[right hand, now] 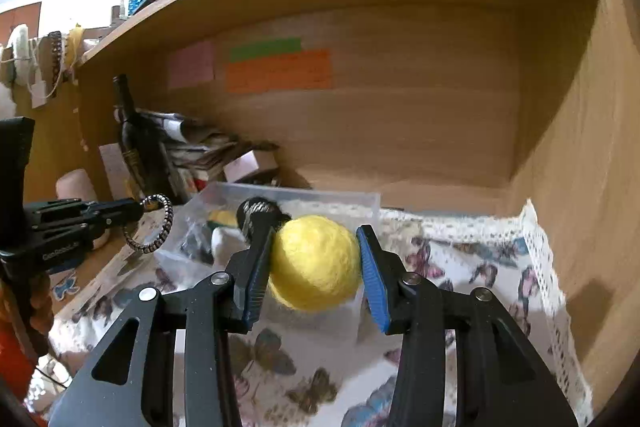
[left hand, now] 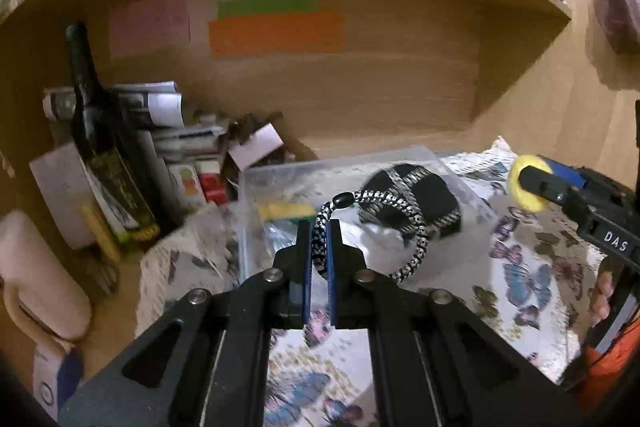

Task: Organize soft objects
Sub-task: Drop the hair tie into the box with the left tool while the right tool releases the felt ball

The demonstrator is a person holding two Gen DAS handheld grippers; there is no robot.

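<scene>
My left gripper is shut on a black-and-white braided cord ring and holds it above the clear plastic box. The ring also shows in the right wrist view. My right gripper is shut on a yellow felt ball, held above the butterfly cloth just right of the box. The ball also shows in the left wrist view. In the box lie a black strapped soft item and a yellow-green sponge.
A wooden shelf niche surrounds the scene, with coloured sticky notes on its back wall. A dark bottle, papers and small boxes crowd the left. A pale mug stands at the near left.
</scene>
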